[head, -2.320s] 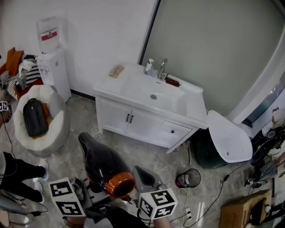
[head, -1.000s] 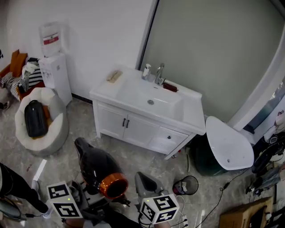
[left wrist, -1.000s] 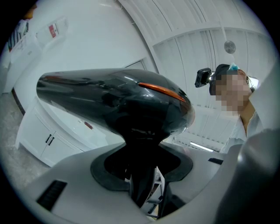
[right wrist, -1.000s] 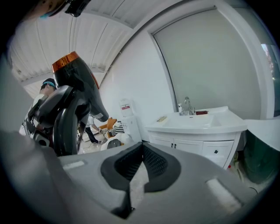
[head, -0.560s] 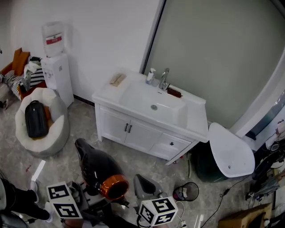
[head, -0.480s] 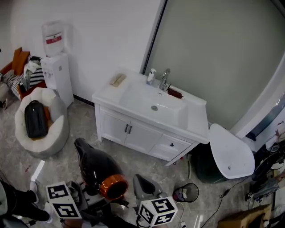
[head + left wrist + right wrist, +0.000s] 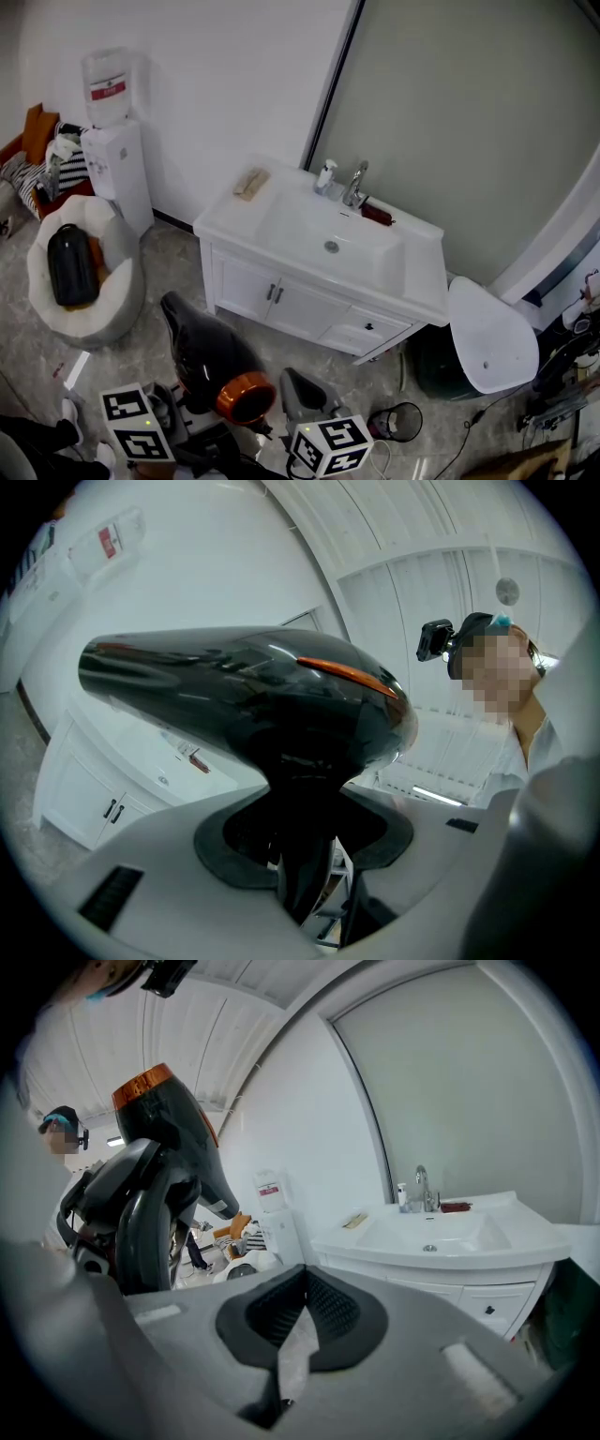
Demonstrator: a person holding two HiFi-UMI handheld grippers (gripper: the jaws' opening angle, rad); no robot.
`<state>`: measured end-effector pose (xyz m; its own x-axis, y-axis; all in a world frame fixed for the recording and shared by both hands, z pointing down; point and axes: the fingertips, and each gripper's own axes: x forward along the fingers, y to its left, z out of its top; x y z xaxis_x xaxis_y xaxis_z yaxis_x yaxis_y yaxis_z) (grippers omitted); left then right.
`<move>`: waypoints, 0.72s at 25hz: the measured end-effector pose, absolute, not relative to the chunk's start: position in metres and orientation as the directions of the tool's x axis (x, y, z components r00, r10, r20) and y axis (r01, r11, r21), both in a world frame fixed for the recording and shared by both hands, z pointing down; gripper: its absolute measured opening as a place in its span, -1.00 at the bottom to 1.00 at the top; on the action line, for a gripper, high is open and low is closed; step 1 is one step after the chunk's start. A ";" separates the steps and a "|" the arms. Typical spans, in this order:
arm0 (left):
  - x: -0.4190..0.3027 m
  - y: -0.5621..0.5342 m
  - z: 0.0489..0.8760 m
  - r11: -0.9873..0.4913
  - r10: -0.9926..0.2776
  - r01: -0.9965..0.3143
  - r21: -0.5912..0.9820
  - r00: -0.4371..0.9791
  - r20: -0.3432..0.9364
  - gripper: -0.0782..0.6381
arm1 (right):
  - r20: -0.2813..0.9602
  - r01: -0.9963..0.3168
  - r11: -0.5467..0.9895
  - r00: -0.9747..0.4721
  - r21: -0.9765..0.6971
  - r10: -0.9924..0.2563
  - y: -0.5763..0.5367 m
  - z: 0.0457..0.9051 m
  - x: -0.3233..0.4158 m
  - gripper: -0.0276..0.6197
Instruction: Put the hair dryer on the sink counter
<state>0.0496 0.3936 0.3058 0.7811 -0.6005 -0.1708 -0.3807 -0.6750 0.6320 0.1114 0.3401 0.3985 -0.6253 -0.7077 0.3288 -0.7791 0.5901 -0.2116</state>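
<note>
One pair carries the load: your left tongs (image 7: 305,850) are clamped on the handle of the hair dryer (image 7: 253,691). It stands upright above them, glossy black with an orange ring at its rear and its nozzle pointing away from you. Your right tongs (image 7: 286,1335) are pressed together with nothing between them, just beside the dryer. The white sink worktop (image 7: 424,272) lies well apart ahead, carrying a tap (image 7: 354,185) and what looks like a brush (image 7: 250,183).
</note>
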 end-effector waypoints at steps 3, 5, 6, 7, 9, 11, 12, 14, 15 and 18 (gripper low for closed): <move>0.039 0.372 0.304 -0.680 -0.593 -0.374 0.631 0.786 -0.173 -0.29 | 0.331 -0.782 0.586 -0.622 -0.213 -0.710 0.319 0.397 0.100 -0.92; 0.032 0.360 0.304 -0.682 -0.590 -0.369 0.631 0.788 -0.176 -0.29 | 0.332 -0.783 0.586 -0.621 -0.210 -0.710 0.306 0.398 0.092 -0.92; 0.027 0.353 0.304 -0.683 -0.589 -0.368 0.631 0.788 -0.177 -0.29 | 0.332 -0.783 0.587 -0.621 -0.206 -0.710 0.299 0.398 0.087 -0.92; 0.023 0.346 0.304 -0.683 -0.589 -0.367 0.632 0.788 -0.179 -0.29 | 0.333 -0.783 0.588 -0.620 -0.202 -0.711 0.293 0.397 0.082 -0.92; 0.016 0.332 0.303 -0.682 -0.589 -0.365 0.633 0.787 -0.181 -0.29 | 0.333 -0.786 0.586 -0.616 -0.196 -0.714 0.280 0.397 0.075 -0.92; 0.008 0.318 0.303 -0.683 -0.589 -0.364 0.634 0.787 -0.183 -0.29 | 0.338 -0.792 0.581 -0.608 -0.190 -0.718 0.266 0.397 0.070 -0.92; 0.005 0.311 0.304 -0.683 -0.589 -0.363 0.634 0.787 -0.183 -0.29 | 0.340 -0.795 0.577 -0.604 -0.187 -0.721 0.259 0.398 0.069 -0.92; -0.003 0.300 0.305 -0.683 -0.586 -0.360 0.635 0.790 -0.183 -0.29 | 0.343 -0.803 0.566 -0.593 -0.187 -0.728 0.247 0.399 0.065 -0.92; -0.007 0.296 0.305 -0.684 -0.584 -0.359 0.635 0.791 -0.182 -0.29 | 0.344 -0.807 0.560 -0.588 -0.188 -0.732 0.241 0.399 0.062 -0.92; -0.017 0.283 0.305 -0.689 -0.578 -0.356 0.631 0.795 -0.183 -0.29 | 0.338 -0.816 0.546 -0.577 -0.190 -0.744 0.226 0.398 0.055 -0.92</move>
<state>-0.0173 0.2835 0.3053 0.7950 -0.5783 -0.1830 -0.3558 -0.6889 0.6315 0.0551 0.2261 0.3977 -0.5767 -0.7440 0.3376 -0.8158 0.5463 -0.1897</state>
